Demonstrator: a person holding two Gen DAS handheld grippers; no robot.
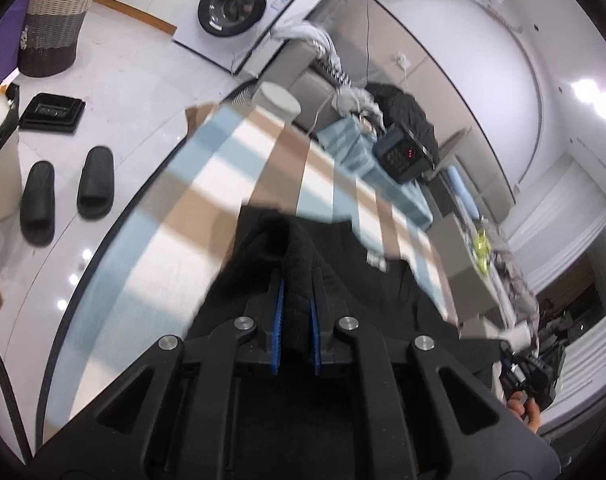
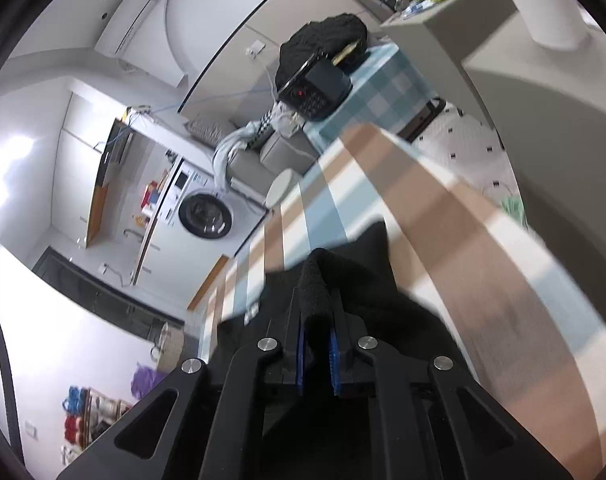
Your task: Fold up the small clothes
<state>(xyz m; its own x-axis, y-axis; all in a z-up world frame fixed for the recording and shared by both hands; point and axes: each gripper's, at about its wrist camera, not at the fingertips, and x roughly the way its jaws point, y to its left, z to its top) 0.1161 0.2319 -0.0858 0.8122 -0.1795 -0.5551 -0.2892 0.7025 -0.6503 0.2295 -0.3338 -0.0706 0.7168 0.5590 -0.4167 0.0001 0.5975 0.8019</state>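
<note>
The left gripper (image 1: 297, 312), black with blue ribbed pads, has its jaws clamped on a bunched fold of a black knitted garment (image 1: 343, 280). The right gripper (image 2: 317, 344), of the same make, has its jaws clamped on another fold of that black knitted garment (image 2: 343, 276). The cloth rises into both jaws and hangs down from them onto a desk covered with a checked cloth of brown, white and pale blue squares (image 1: 231, 168). In the left wrist view the garment spreads from the gripper toward the desk's right edge, with a small white label (image 1: 377, 260) on it. Beyond the desk's left edge a pair of black slippers (image 1: 67, 192) lies on the white floor, near a white front-loading washing machine (image 1: 239, 4).
</note>
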